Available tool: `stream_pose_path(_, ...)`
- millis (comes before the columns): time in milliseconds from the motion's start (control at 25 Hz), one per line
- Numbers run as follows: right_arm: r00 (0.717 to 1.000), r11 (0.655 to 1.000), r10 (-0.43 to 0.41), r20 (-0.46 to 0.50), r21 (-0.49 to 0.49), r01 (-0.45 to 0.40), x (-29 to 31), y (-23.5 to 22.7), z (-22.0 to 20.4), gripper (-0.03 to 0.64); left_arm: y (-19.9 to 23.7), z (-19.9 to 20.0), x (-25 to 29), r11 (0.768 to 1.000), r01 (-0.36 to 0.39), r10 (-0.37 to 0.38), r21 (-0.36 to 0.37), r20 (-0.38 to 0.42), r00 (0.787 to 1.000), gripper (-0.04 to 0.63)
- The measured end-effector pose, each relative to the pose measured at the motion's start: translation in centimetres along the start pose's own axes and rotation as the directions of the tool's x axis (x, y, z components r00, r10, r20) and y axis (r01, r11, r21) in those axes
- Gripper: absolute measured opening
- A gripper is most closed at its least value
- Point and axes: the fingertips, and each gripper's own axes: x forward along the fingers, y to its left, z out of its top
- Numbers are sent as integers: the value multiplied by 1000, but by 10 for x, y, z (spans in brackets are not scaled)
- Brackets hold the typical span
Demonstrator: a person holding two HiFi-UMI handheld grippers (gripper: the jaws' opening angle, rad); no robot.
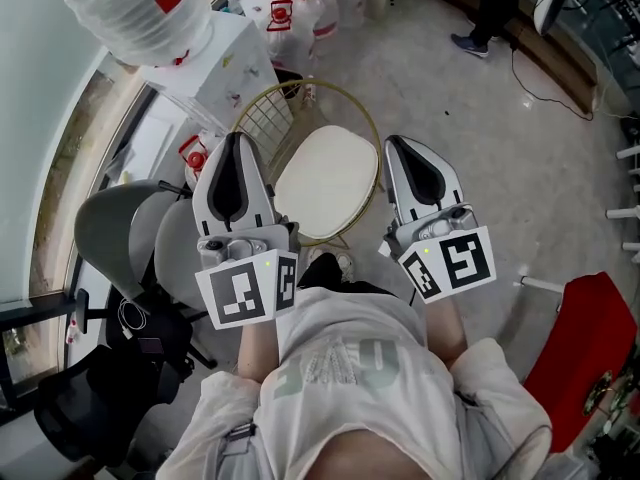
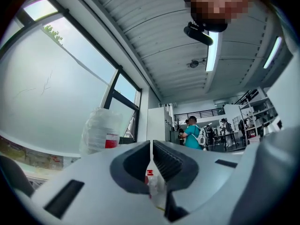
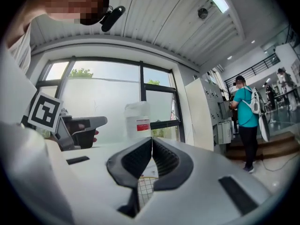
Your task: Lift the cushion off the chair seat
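A round cream cushion lies on the seat of a gold wire chair in front of me in the head view. My left gripper hangs over the chair's left rim, my right gripper just past its right rim, and both are above the cushion without touching it. In the left gripper view the left gripper has its jaws closed together with nothing between them. The right gripper shows the same in its own view, with the chair's wire mesh below it.
A white water dispenser with a big bottle stands at the back left, with spare bottles behind the chair. Grey office chairs crowd my left side. A red seat is at the right. A person in teal stands farther off.
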Motion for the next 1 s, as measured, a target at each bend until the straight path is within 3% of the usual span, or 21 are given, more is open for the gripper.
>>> stream_pose_path(280, 997, 996, -49, 54, -70, 53, 7, 13, 20, 17, -11, 4, 17, 999, 53, -54, -10, -26, 998, 31)
stream_pose_path(600, 994, 999, -34, 101, -32, 37, 20, 25, 36, 17, -23, 15, 25, 992, 128, -128, 15, 0, 992, 31)
stream_pose_path(800, 991, 989, 46, 125, 134, -63, 30, 36, 34, 17, -24, 5, 26, 979, 199, -200, -41, -6, 980, 31)
stream_pose_path(880, 987, 970, 91, 133, 214, -118, 34, 40, 30, 17, -26, -6, 29, 970, 233, -235, -70, -21, 972, 31)
stream_pose_path(1000, 980, 928, 168, 109, 318, -194, 41, 46, 16, 22, -29, -20, 30, 964, 261, -263, -52, -40, 964, 31)
